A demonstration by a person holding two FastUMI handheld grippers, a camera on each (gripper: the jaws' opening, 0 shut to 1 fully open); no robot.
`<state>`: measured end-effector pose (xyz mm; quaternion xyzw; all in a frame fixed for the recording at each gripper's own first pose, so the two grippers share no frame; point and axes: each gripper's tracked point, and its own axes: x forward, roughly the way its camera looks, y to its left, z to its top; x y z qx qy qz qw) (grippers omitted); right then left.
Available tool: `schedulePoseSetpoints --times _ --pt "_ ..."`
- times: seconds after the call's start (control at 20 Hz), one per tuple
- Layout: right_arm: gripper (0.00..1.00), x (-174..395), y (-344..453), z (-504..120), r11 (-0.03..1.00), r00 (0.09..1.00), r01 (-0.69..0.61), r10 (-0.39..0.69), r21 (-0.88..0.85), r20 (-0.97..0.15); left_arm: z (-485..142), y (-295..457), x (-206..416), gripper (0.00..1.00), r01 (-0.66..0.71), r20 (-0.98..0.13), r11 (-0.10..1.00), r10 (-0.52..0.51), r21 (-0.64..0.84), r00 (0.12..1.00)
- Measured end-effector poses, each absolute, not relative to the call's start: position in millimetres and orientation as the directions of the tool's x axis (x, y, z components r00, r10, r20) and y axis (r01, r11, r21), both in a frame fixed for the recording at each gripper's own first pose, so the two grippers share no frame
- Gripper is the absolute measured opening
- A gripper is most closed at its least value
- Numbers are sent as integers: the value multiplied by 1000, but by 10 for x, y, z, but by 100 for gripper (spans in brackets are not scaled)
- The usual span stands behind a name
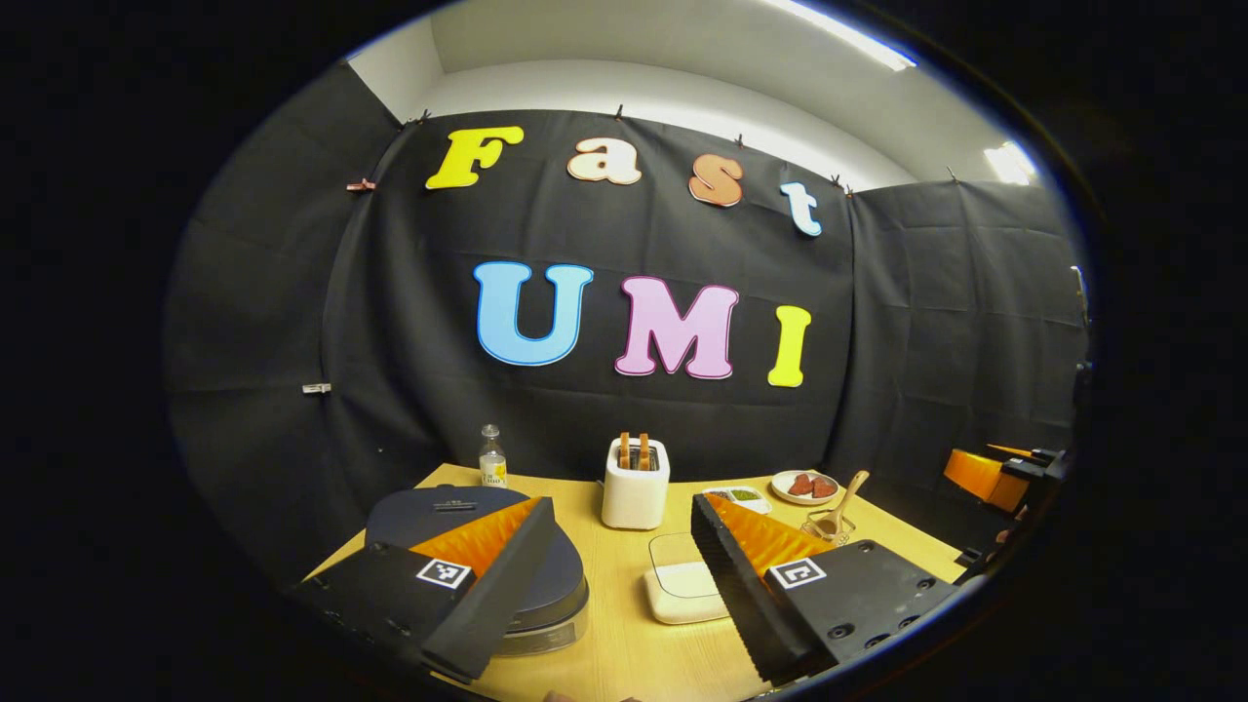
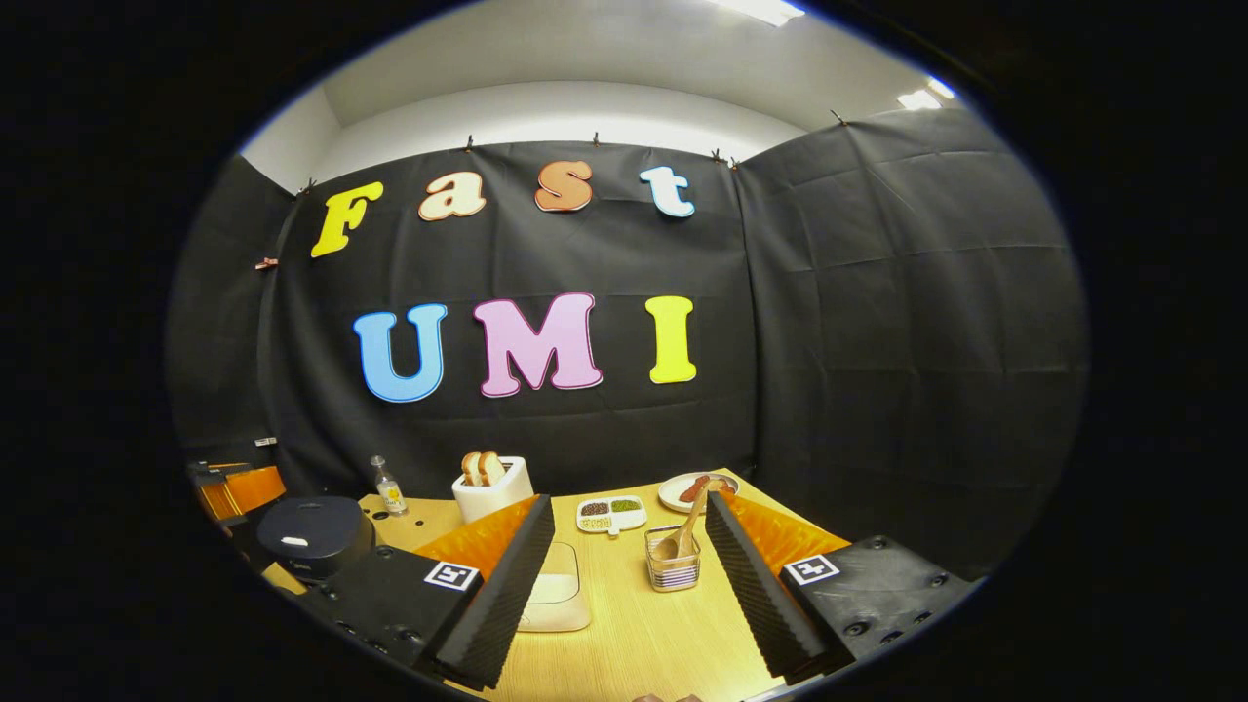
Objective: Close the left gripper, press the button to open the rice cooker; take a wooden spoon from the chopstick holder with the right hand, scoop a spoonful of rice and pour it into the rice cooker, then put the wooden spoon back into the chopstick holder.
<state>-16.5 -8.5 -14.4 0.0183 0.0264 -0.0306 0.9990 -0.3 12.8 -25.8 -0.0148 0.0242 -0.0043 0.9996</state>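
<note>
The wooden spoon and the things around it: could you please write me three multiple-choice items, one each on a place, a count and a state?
1. Where is the wooden spoon?
A. in the chopstick holder
B. inside the rice cooker
C. lying flat on the table

2. How many slices stand in the toaster?
A. none
B. two
C. four

3. How is the rice cooker lid?
A. lifted fully open
B. taken off and laid aside
C. closed

Answers:
1 A, the right gripper view shows the spoon propped bowl-down in the clear holder.
2 B, two brown slices stick out of its top.
3 C, the dark lid lies flat on the cooker in both views.
</note>
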Motion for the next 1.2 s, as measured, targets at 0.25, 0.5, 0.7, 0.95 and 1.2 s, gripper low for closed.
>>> schedulePoseSetpoints --times 0.25,0.5,0.7,0.95,1.2 --pt "98 -160 -23 -194 999 997 50 -49 13 -67 -232 182 57 95 28 -71 998 -32 -59 997" --pt "98 -166 17 -207 999 997 34 -35 -11 -69 -263 244 150 85 89 -131 994 -97 -62 987" --pt "98 -197 37 -251 999 996 26 -27 -20 -81 -445 390 261 59 96 -212 991 -114 -94 971" --pt "98 -239 63 -290 999 995 15 -19 -40 -93 -690 823 350 24 -6 -304 987 -43 -159 952" --pt "98 -278 35 -376 999 992 22 -28 -48 -121 -1004 1091 315 5 -66 -405 980 -15 -187 914"
